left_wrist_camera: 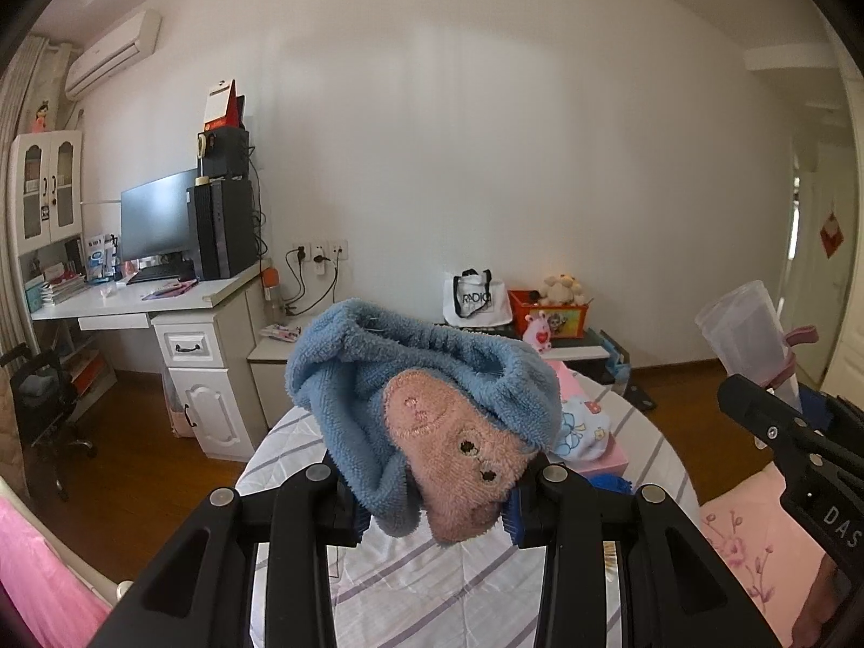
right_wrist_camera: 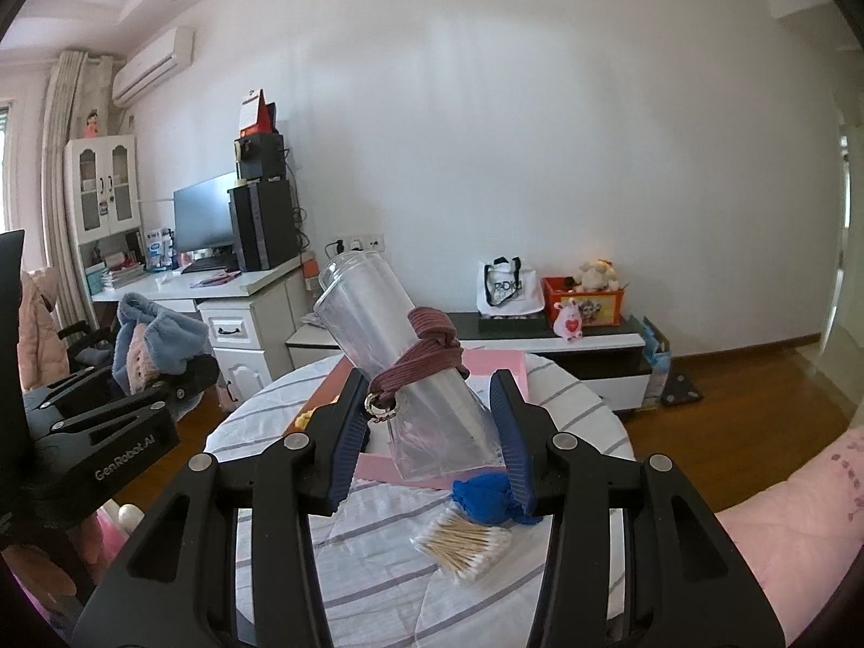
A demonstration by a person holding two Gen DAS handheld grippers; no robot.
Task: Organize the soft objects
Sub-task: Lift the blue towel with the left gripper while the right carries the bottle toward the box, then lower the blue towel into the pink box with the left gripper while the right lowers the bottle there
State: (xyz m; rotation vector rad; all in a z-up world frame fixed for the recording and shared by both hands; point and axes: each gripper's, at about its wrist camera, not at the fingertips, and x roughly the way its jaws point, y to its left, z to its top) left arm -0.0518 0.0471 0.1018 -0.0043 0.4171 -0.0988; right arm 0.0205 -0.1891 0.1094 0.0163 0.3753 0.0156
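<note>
both grippers are loaded: the left gripper (left_wrist_camera: pixel 434 513) is clenched on a fluffy blue towel (left_wrist_camera: pixel 378 378) with a pink embroidered face patch, held bunched up at the centre of the left wrist view, above the round table (left_wrist_camera: pixel 459 583) with its striped cloth. the right gripper (right_wrist_camera: pixel 429 437) is grasping a clear plastic cup (right_wrist_camera: pixel 399 356) near its base, and the cup leans toward the upper left of the right wrist view, with a brownish hair tie (right_wrist_camera: pixel 418 362) wrapped around its middle and a small metal ring hanging off it. below the cup on the table lie a pink box (right_wrist_camera: pixel 486 367), a blue knitted piece (right_wrist_camera: pixel 480 491) just under the right-hand finger, and a packet of cotton swabs (right_wrist_camera: pixel 464 545) at the lower centre. the risks, as i judge them: the cup is smooth and tilted, so it could slip or twist between the pads, and the hair tie could slide off toward its narrow end. the towel is pinched only at a lower fold, so its bulk could sag and drop, or drag across the items on the table when lowered. with both tools raised near each other, a careless swing could knock the cup against the left tool.
</note>
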